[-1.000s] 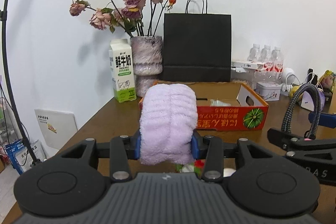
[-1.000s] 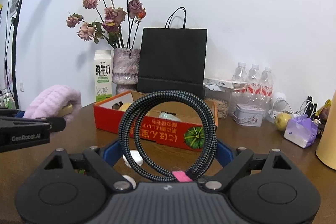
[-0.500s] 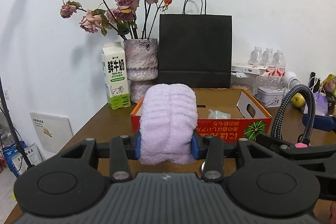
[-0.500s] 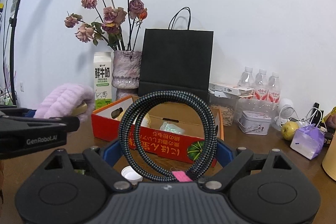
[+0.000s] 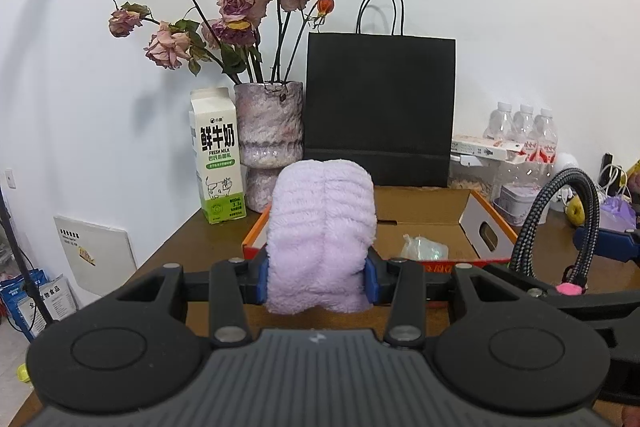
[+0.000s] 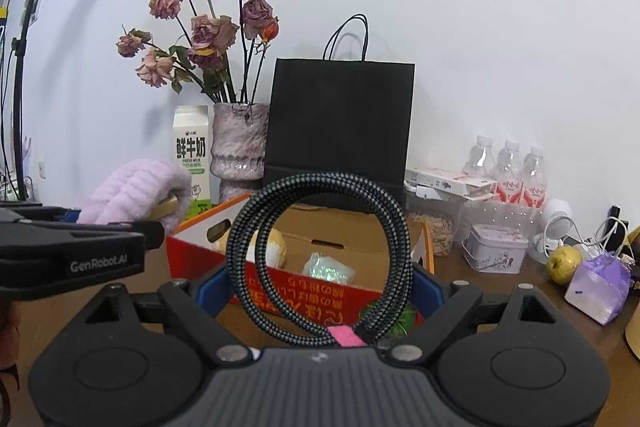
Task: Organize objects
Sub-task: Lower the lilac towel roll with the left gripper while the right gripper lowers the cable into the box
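- The milk carton (image 5: 218,163) says "FRESH MILK".
- The left hand-held gripper (image 5: 317,277), marked "GenRobot.AI", squeezes a fluffy purple towel (image 5: 322,235) above the counter (image 5: 192,247).
- The right hand-held gripper (image 6: 320,291) holds a round, braided cable coil (image 6: 320,259) before the cardboard box (image 6: 316,297).

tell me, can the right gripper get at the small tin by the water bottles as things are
Probably not yet: the right gripper is shut on the coiled braided cable, so its jaws are full. The path to the tin looks free, past the orange box.

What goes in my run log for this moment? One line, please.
left claw: shut on towel | right claw: shut on cable | both before box, nothing dropped in yet
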A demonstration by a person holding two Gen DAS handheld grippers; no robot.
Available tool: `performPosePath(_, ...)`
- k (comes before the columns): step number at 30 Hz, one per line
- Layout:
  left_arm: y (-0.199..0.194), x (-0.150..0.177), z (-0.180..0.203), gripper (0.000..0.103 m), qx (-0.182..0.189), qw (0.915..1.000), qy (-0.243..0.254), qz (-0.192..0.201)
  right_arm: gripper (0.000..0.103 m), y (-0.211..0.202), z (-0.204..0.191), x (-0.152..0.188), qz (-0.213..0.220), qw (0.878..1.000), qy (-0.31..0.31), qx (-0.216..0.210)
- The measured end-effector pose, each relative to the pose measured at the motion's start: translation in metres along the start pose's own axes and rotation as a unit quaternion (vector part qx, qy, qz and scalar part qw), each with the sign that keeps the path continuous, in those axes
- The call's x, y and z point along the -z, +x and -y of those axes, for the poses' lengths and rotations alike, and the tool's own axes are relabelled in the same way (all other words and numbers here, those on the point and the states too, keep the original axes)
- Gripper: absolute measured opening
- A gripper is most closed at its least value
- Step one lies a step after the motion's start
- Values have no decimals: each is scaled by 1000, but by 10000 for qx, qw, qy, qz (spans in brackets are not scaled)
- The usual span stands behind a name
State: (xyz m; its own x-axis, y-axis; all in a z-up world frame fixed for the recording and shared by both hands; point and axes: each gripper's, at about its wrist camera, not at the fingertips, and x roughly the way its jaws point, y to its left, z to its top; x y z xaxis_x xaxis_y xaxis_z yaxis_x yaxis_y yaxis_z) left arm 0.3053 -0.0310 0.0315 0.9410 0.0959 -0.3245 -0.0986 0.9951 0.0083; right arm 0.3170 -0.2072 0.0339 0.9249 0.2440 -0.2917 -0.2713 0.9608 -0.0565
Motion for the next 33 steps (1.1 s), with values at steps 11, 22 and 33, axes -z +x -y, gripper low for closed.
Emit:
performPosePath(11,26,-17,0,43,6,9998,-177,67,89,29,-2,-11,2,9999,-36,-132)
performPosePath(22,55,-31,1,43,-37,9996,-270,94,89,62,8,-25,-48,10000,65,-57)
performPosePath(33,90,-39,0,43,-109,9993,-346,3,89,95,18,-38,-67,9998,193,-54)
